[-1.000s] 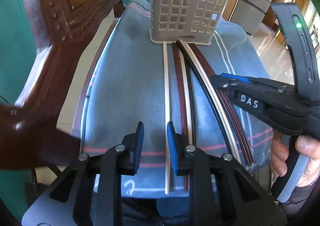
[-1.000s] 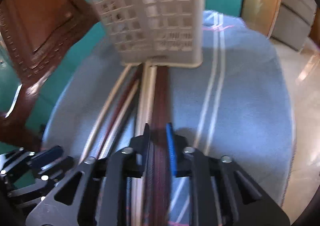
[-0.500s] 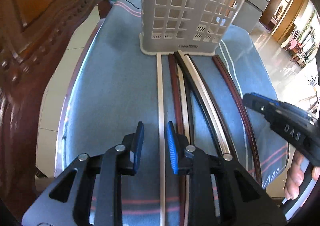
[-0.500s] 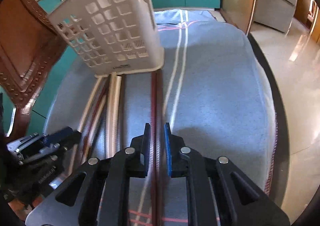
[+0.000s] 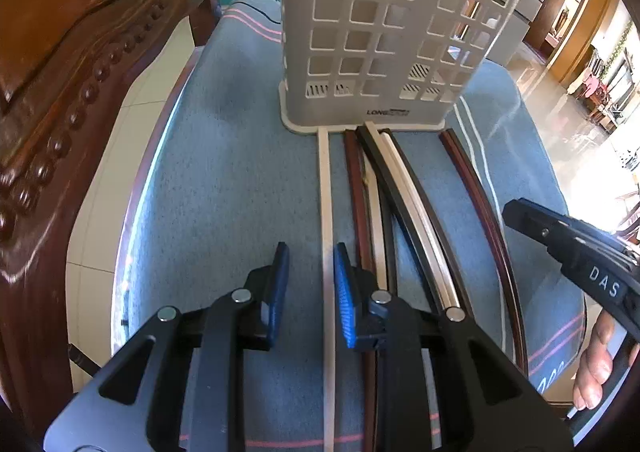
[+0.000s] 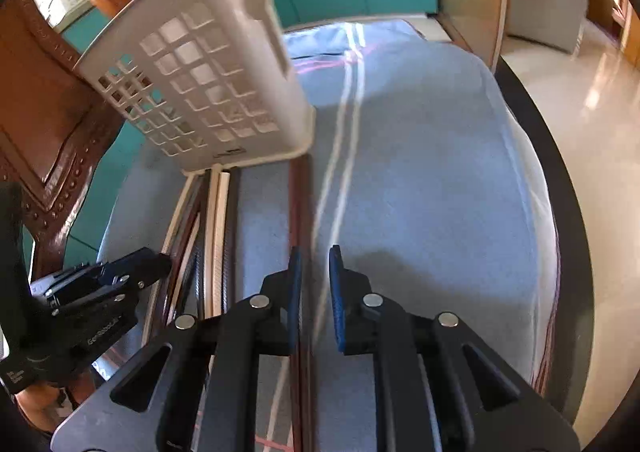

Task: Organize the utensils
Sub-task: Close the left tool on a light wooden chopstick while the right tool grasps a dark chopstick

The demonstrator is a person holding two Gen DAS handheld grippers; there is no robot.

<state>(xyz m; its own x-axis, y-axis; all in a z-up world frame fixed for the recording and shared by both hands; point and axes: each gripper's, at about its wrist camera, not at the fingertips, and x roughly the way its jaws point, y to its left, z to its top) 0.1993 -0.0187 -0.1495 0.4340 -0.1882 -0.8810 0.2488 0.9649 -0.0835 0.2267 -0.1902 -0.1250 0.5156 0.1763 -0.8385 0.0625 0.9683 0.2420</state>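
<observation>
Blue-grey cloth covers the small table, and in the left wrist view a pale perforated plastic utensil holder stands upright on its far part, with a row of chopsticks lying on the cloth, their far tips against the holder's base. The left gripper hangs over the near end of the leftmost cream chopstick, which runs between the blue pads; the jaws stand apart with clear gaps either side, gripping nothing. To its right lie dark red, cream and black sticks, then a dark brown pair set apart. In the right wrist view the holder appears tilted at upper left, the sticks fanned below it. The right gripper straddles the dark brown pair, its jaws narrow; whether the pads press on the sticks cannot be told.
</observation>
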